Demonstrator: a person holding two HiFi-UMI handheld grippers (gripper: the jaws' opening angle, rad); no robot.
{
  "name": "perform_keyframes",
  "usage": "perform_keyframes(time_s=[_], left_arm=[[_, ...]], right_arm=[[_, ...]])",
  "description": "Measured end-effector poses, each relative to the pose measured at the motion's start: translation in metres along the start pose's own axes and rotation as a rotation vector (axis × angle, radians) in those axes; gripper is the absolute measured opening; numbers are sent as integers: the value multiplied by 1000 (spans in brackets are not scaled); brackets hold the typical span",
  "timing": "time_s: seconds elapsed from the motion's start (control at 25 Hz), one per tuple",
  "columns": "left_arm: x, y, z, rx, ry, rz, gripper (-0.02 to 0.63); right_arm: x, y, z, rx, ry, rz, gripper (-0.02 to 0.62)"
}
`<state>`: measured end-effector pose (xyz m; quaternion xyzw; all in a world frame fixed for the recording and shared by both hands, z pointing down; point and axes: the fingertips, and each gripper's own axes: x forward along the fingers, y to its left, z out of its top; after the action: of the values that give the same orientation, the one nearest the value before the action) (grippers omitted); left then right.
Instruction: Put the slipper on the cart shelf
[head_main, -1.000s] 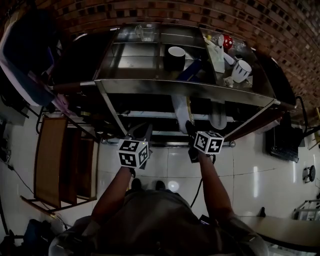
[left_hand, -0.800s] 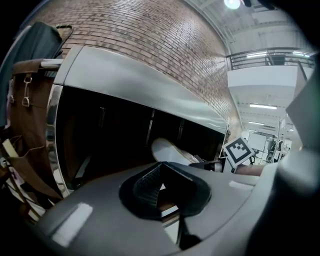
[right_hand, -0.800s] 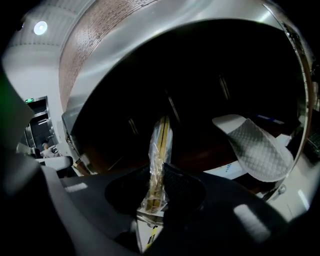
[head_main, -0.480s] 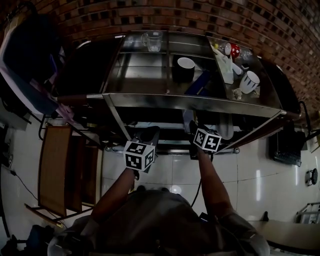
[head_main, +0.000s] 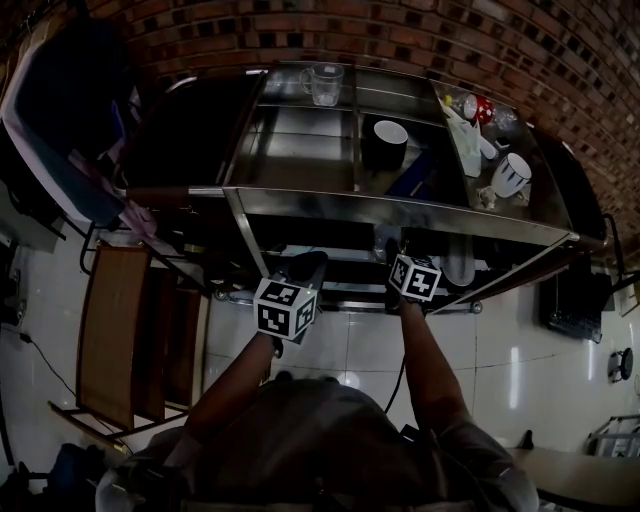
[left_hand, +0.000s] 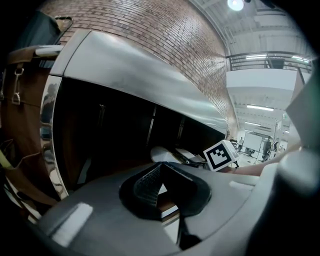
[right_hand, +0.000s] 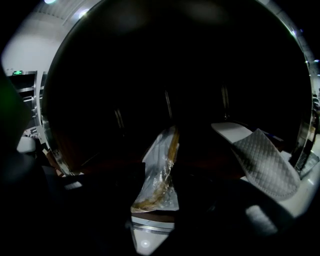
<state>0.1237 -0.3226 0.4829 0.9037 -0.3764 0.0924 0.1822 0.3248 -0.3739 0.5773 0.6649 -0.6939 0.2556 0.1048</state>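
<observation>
Watching my right gripper (right_hand: 157, 200), jaws just opening around the plastic-wrapped slipper (right_hand: 159, 172): at the cart shelf (right_hand: 152, 223) edge, it may slide off. Left gripper (left_hand: 160, 172) closed, empty.

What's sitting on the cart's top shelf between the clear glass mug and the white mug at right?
The head view shows a black cup with a white inside between the clear glass mug and the white mug.

Inventory by kind: cart (head_main: 400, 208), one; glass jug (head_main: 322, 83), one; black cup (head_main: 385, 143), one; white mug (head_main: 510, 172), one; quilted slipper (right_hand: 262, 162), one; plastic-wrapped item (right_hand: 159, 175), one; wooden frame (head_main: 105, 330), one; brick wall (head_main: 300, 30), one. The small items (head_main: 470, 110) beside the mug cannot be counted.
</observation>
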Motion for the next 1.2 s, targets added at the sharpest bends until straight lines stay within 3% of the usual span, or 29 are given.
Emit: perform_keyframes(time_s=[0.08,0.32,0.48,0.56,0.8,0.92,1.2], left_arm=[[-1,2,-1,-3,0,3,8],[1,-2,3,-1,-9,-11,8],[1,-9,8,5,-21,-31,8],[2,-13,11,9,-27,-42,8],[1,-24,21,21,-40,-81,8],[-1,-34,31,37,-56,-108,8],[-15,-59,49,105,-82,-168,8]], right_arm=[[-1,4,-1,-9,0,8,160],[-12,9,8,-66,-39,17,356],[-30,17,21,-87,-77,53,350],[-45,26,30,-83,-104,93,301],[-93,54,54,-44,-200,206,15],[-114,68,64,-26,-240,266,0],[-157,104,74,-92,-295,382,0]])
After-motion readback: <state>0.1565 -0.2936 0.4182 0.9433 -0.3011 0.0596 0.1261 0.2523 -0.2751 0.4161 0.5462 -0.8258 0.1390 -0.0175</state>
